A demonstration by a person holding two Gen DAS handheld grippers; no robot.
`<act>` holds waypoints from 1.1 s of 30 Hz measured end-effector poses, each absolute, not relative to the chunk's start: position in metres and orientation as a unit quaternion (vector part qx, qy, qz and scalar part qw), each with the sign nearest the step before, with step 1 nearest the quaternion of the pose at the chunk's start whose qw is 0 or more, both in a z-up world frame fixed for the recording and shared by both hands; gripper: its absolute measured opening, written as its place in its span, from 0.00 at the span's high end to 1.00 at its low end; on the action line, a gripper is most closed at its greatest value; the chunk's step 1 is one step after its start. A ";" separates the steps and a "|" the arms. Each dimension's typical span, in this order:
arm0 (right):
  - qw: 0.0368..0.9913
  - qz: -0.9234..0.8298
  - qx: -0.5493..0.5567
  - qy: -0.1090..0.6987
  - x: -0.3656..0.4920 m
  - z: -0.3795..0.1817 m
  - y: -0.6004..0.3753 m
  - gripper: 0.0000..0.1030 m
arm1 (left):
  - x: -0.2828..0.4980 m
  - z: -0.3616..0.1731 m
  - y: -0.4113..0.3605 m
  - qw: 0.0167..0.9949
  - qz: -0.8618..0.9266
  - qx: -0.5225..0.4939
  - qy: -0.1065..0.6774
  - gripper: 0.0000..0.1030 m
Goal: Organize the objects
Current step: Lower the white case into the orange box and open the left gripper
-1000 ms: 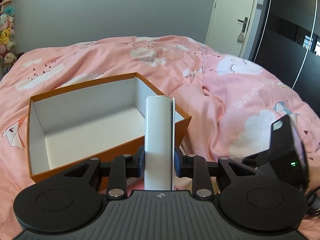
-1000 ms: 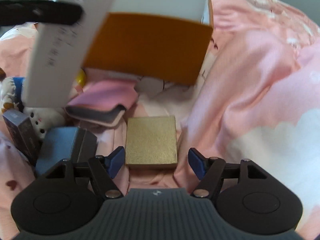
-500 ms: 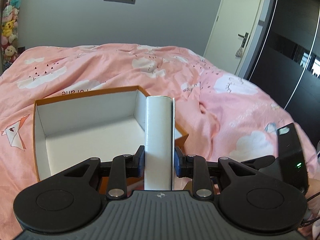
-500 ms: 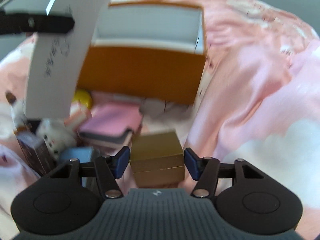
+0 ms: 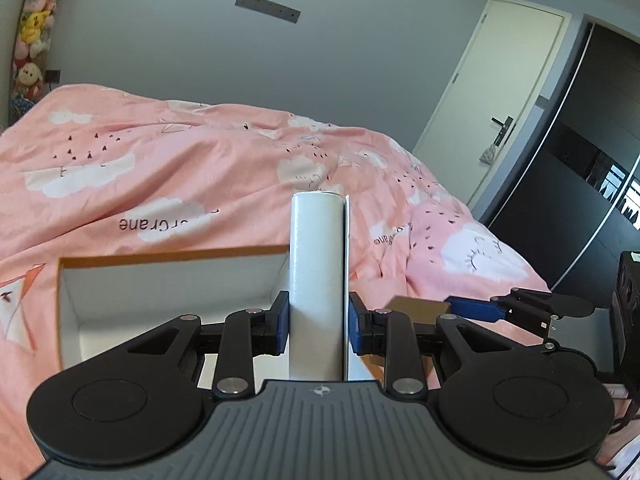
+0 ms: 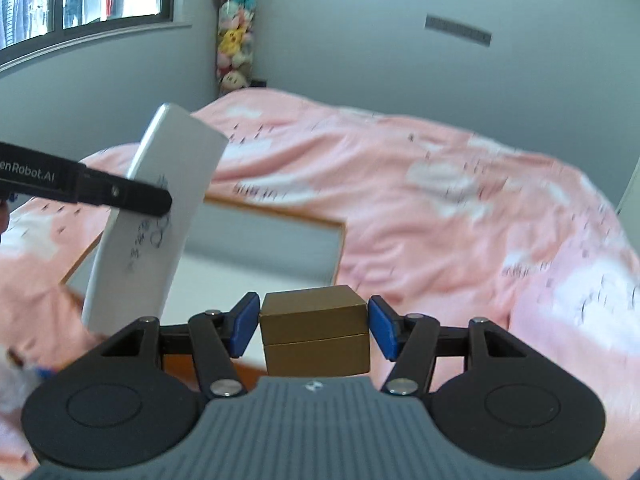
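Observation:
My left gripper (image 5: 318, 326) is shut on a tall white box (image 5: 317, 280) and holds it upright over the near edge of an open orange storage box (image 5: 168, 280) with a white inside. My right gripper (image 6: 314, 326) is shut on a small gold box (image 6: 315, 334), lifted above the orange box's near right corner (image 6: 280, 248). In the right wrist view the white box (image 6: 156, 220) and a left finger (image 6: 92, 190) show at the left. In the left wrist view the gold box (image 5: 418, 308) and the right gripper's fingers (image 5: 476, 306) show at the right.
The orange box lies on a bed with a pink cloud-print duvet (image 5: 200, 176). A white plush toy (image 6: 16, 376) shows blurred at the lower left. A door (image 5: 500, 92) and a dark wardrobe (image 5: 592, 160) stand to the right. Plush toys hang on the wall (image 6: 234, 40).
My right gripper closed on the gold box and lifted it off the duvet toward the orange box. My left gripper, still holding the white box, tilted upward and drew nearer the box.

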State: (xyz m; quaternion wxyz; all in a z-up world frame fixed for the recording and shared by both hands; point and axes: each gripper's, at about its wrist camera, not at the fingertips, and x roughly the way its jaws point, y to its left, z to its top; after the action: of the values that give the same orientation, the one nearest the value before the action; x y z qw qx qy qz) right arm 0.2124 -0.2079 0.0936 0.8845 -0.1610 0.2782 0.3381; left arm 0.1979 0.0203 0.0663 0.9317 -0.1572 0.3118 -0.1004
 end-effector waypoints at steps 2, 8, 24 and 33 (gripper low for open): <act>0.887 0.336 -0.157 0.274 0.228 0.092 -0.201 0.41 | 0.217 0.056 0.020 0.929 -0.087 -0.157 0.323 0.69; 0.898 0.308 -0.153 0.274 0.265 0.075 -0.184 0.41 | 0.266 0.003 0.026 0.901 -0.068 -0.206 0.376 0.69; 0.899 0.317 -0.137 0.270 0.295 0.061 -0.169 0.41 | 0.314 -0.093 0.027 0.794 -0.068 -0.341 0.499 0.69; 0.902 0.313 -0.140 0.263 0.292 0.059 -0.166 0.41 | 0.324 -0.109 0.027 0.759 -0.039 -0.359 0.542 0.68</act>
State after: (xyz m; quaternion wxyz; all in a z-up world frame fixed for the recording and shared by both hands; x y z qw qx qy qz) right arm 0.2920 -0.1662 0.0586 0.9018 -0.1398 0.2634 0.3126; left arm 0.3243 0.0271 -0.1086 0.7591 -0.3591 0.5416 -0.0389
